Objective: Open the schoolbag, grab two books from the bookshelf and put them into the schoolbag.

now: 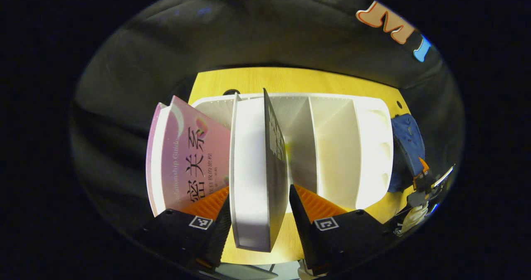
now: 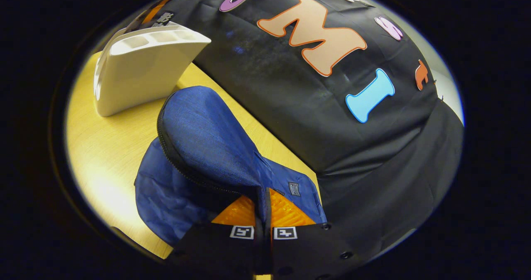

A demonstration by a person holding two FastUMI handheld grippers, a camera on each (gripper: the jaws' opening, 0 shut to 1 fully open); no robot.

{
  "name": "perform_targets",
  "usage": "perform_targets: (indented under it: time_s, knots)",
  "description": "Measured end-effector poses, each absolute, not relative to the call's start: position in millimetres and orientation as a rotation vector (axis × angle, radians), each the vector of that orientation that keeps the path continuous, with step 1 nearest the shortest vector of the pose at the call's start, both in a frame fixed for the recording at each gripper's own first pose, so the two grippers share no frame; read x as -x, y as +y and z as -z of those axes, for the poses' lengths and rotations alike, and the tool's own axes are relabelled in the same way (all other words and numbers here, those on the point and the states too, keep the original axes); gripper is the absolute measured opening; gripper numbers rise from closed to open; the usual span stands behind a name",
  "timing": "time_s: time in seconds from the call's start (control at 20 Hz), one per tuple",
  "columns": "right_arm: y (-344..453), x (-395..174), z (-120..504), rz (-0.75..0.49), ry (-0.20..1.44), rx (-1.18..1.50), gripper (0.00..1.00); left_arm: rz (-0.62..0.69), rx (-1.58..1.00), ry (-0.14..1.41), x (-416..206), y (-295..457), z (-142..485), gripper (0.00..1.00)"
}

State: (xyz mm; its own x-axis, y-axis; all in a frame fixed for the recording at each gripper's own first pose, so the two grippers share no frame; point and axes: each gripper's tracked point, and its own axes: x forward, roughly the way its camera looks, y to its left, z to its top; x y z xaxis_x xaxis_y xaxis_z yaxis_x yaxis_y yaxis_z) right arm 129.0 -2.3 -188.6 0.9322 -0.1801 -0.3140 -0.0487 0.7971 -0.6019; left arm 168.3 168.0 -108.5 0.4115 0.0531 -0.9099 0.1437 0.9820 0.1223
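A grey-covered book [image 1: 257, 180] stands spine-up between my left gripper's [image 1: 259, 207] fingers, which press on both its sides in front of the white bookshelf [image 1: 340, 147]. A pink book [image 1: 186, 159] leans in the shelf's left compartment. In the right gripper view, my right gripper [image 2: 263, 213] is shut on a fold of the blue schoolbag's flap [image 2: 207, 139] and holds it raised, with the zip edge gaping open. The schoolbag [image 1: 408, 143] lies right of the shelf, and the right gripper [image 1: 427, 184] shows there at the far right.
Shelf and bag rest on a yellow wooden table [image 2: 103, 155]. The bookshelf [image 2: 141, 76] stands a short way beyond the bag. The black cloth wall hangs close behind the table. The shelf's right compartments hold no books.
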Motion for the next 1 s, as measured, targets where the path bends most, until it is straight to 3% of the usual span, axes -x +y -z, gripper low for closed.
perform_targets:
  time_s: [0.2, 0.35, 0.4, 0.5, 0.6, 1.0]
  knots:
    - [-4, -129, 186, 0.077, 0.368, 0.640, 0.04, 0.061, -0.212, 1.216, -173, 163, 120, 0.66]
    - [-5, -129, 185, 0.079, 0.368, 0.643, 0.01, 0.051, -0.214, 1.249, -172, 163, 120, 0.51]
    - [-6, -128, 185, 0.080, 0.367, 0.642, 0.06, 0.051, -0.219, 1.251, -173, 163, 120, 0.51]
    - [-5, -129, 186, 0.077, 0.368, 0.643, 0.04, 0.034, -0.235, 1.273, -170, 166, 119, 0.50]
    - [-5, -129, 186, 0.073, 0.368, 0.647, 0.01, -0.022, -0.180, 1.295, -167, 167, 118, 0.39]
    - [-6, -130, 183, 0.066, 0.368, 0.630, 0.01, -0.145, -0.066, 1.353, -145, 155, 115, 0.37]
